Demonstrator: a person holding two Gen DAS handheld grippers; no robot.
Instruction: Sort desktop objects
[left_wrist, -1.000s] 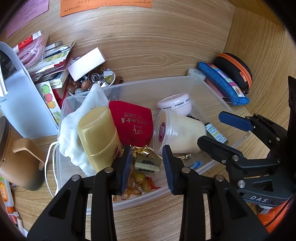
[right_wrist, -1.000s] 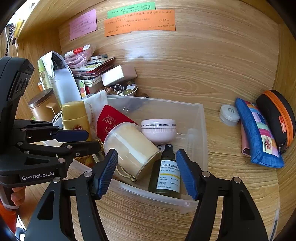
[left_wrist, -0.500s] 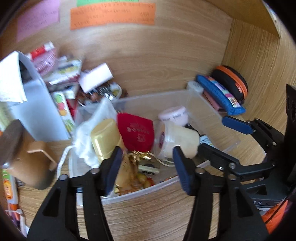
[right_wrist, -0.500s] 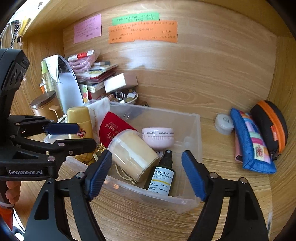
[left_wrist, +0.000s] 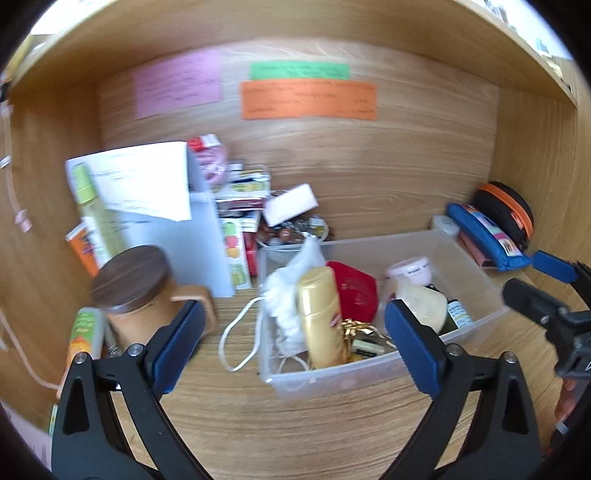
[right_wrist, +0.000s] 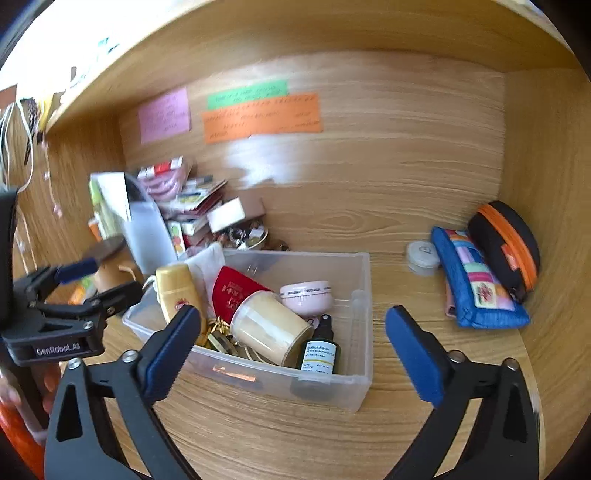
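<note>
The clear plastic bin sits in the lower middle of the right wrist frame and already holds a yellow bottle, a red pouch, a cream jar and a small spray bottle, so I judge the sorting partly done. At the right edge, the blue pencil case, the black-and-orange case and a small white tin lie outside it, and a pile of papers and boxes waits at upper left. The left gripper and the right gripper both hang spread wide and empty before the bin.

bin mid-desk, bottle at its front-right corner | pouches by right wall | jar left of bin | stacked packets at back-left corner
</note>
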